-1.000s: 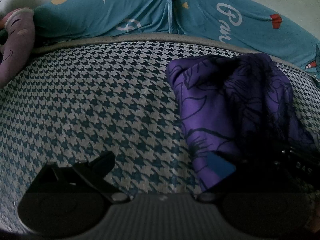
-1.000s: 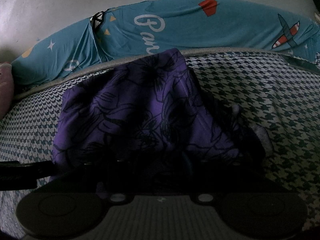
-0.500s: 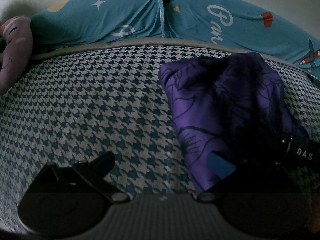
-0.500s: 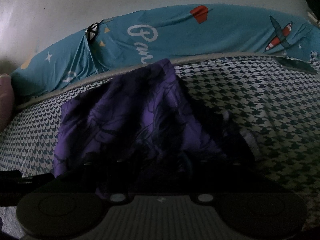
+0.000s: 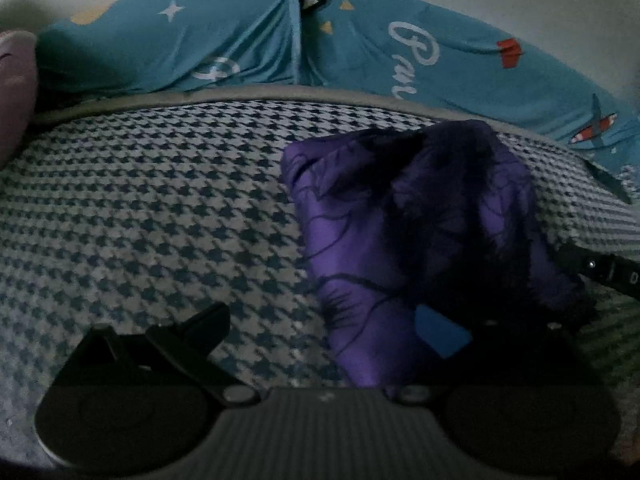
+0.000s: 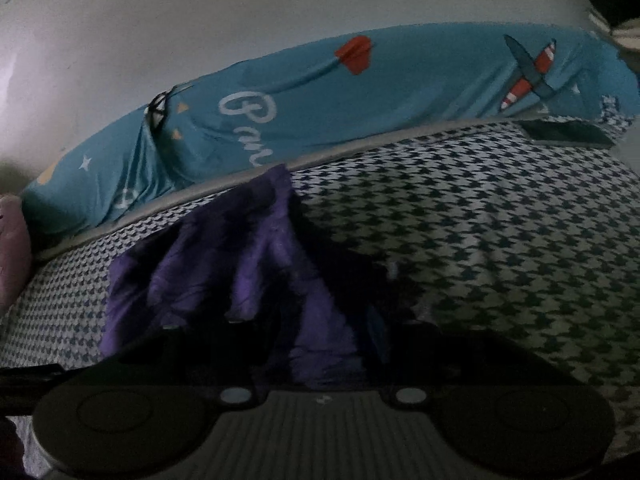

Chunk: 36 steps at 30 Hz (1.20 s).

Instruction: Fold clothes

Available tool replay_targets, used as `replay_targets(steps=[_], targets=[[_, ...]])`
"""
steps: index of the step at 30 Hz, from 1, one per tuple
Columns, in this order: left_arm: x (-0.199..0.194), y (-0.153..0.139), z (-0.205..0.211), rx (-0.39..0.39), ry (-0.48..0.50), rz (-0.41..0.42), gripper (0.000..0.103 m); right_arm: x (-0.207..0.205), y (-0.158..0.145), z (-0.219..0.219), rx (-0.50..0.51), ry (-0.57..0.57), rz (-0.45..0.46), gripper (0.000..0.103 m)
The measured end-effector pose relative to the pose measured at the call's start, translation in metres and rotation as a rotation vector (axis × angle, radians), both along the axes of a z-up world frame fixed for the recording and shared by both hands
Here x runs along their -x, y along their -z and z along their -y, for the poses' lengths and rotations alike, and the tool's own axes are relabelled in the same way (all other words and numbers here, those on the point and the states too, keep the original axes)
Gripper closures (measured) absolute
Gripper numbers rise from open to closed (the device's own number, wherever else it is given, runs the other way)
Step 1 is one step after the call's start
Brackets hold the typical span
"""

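The purple garment (image 5: 404,240) lies bunched at 3 o'clock on the checked bed (image 5: 140,220), folding unfinished: left claw (image 5: 320,332) apart and empty, right claw (image 6: 320,344) opening around cloth.

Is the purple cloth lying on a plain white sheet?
No, the purple cloth lies on a blue-and-white houndstooth cover.
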<state>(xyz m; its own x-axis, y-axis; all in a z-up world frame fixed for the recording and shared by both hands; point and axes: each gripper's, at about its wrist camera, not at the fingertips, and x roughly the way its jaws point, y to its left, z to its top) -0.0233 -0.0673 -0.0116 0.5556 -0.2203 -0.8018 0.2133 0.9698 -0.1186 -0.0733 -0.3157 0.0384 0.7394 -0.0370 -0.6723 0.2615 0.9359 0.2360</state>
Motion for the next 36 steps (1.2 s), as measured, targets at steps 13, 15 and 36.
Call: replay_targets(steps=[13, 15, 36], targets=[[-0.014, 0.024, 0.005, 0.134, 0.082, -0.042, 0.000, -0.002, 0.031, 0.037, -0.100, -0.038, -0.046, 0.037], [-0.017, 0.028, 0.004, 0.149, 0.071, -0.042, 0.000, -0.006, 0.036, 0.039, -0.120, -0.045, -0.051, 0.036], [-0.042, 0.061, 0.023, 0.246, 0.115, -0.106, 0.000, -0.038, 0.064, 0.032, -0.069, -0.115, -0.022, 0.028]])
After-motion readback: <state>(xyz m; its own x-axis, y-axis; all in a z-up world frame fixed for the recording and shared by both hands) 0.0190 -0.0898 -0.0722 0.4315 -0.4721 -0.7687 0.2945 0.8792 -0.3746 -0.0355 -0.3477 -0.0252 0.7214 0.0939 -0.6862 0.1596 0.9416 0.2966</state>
